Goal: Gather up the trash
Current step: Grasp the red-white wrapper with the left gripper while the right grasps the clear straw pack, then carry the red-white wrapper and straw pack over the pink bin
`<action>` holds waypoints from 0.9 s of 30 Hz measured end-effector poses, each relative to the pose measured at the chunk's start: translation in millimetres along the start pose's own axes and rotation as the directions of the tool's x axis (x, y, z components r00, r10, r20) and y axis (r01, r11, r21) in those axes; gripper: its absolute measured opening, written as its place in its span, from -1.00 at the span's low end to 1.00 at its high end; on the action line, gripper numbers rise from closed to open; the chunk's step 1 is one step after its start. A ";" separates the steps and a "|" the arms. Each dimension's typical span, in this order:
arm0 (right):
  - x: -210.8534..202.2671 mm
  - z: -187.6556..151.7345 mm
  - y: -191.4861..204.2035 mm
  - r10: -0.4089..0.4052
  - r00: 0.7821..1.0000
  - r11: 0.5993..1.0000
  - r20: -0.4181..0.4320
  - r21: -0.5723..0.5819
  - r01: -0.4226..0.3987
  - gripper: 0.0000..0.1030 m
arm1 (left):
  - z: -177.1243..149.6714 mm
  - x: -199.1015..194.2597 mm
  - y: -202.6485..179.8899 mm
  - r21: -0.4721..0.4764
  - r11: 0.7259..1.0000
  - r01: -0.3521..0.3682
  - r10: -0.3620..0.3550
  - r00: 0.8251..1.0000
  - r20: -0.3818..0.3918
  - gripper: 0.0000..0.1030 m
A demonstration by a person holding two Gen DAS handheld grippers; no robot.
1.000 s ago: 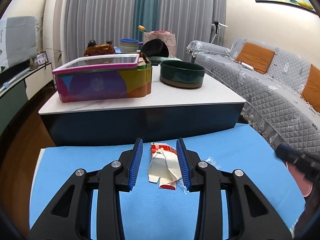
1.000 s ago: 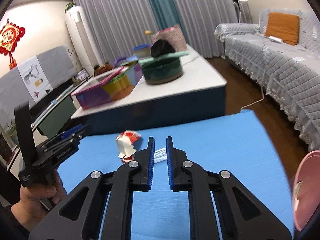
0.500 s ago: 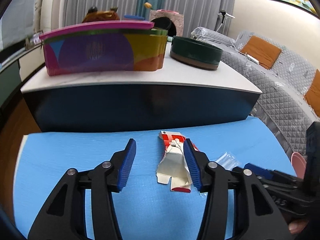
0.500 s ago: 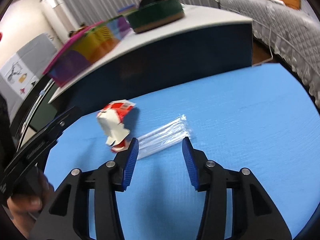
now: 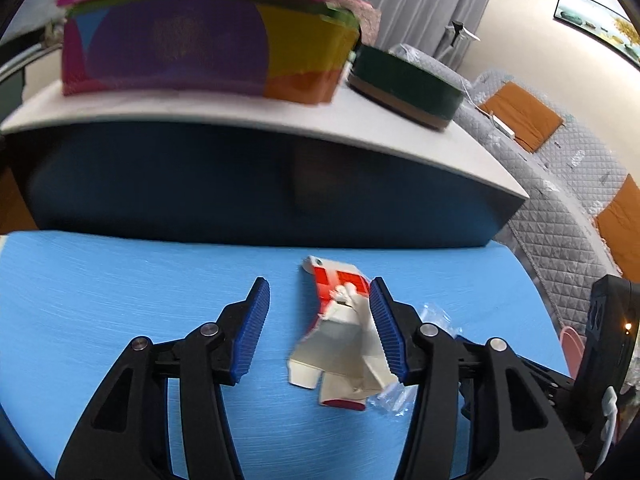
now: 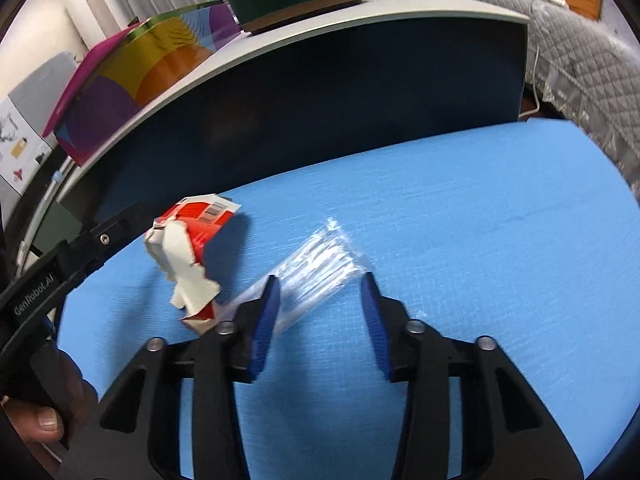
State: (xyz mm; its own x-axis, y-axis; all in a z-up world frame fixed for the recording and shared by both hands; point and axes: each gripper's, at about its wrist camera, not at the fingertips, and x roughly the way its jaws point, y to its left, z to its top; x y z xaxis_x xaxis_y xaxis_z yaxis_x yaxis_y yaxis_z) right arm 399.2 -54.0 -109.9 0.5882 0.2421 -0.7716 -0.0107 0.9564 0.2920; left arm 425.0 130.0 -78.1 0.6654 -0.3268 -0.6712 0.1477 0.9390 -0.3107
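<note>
A torn red and white carton lies on the blue mat. My left gripper is open low over the mat, the carton between its pads and close to the right pad. A clear plastic wrapper lies right of the carton. My right gripper is open with the wrapper's near end between its pads. The wrapper also shows in the left wrist view, partly hidden behind the right finger.
A dark blue table with a white top rises right behind the mat, carrying a colourful box and a green round tin. A grey sofa stands to the right. A pink bin rim shows at the mat's right edge.
Both grippers have moved down and forward, closer to the mat. The right gripper opened from nearly shut and now straddles the wrapper. The left gripper opened wider around the carton.
</note>
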 end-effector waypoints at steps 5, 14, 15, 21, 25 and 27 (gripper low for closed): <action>-0.2 0.1 -0.6 0.004 1.000 1.000 -0.007 -0.029 -0.004 -0.88 | -3.2 9.2 -3.2 0.011 1.000 0.025 -0.025 0.999 -0.036 -0.08; -18.2 6.5 -4.6 -0.003 0.999 0.999 0.036 -0.049 0.005 -0.99 | 2.3 -10.6 -21.0 0.075 0.997 0.011 -0.009 1.000 -0.023 -0.74; -22.5 7.5 -5.9 -0.005 0.999 0.999 0.042 -0.048 0.007 -0.99 | 3.3 -15.1 -22.6 0.082 0.997 0.006 -0.005 1.000 -0.017 -0.75; -49.7 13.5 -15.7 -0.004 0.997 0.998 0.078 -0.062 0.009 -0.99 | 11.7 -45.2 -34.6 0.116 0.992 -0.044 0.042 0.999 0.019 -0.88; -80.0 16.8 -26.9 -0.006 0.994 0.997 0.111 -0.069 0.013 -0.99 | 15.7 -64.4 -48.2 0.140 0.987 -0.073 0.067 0.997 0.044 -0.92; -94.0 17.0 -35.0 -0.010 0.992 0.997 0.126 -0.070 0.019 -0.99 | 16.6 -72.8 -56.0 0.159 0.984 -0.086 0.079 0.996 0.052 -0.92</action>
State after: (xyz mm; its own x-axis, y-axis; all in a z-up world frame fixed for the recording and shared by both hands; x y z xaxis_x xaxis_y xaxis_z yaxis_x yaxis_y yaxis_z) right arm 358.0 -113.1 -38.0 0.6856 0.2101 -0.6970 -0.0564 0.9699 0.2370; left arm 380.4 103.0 -0.7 0.7122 -0.2454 -0.6577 0.2039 0.9688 -0.1408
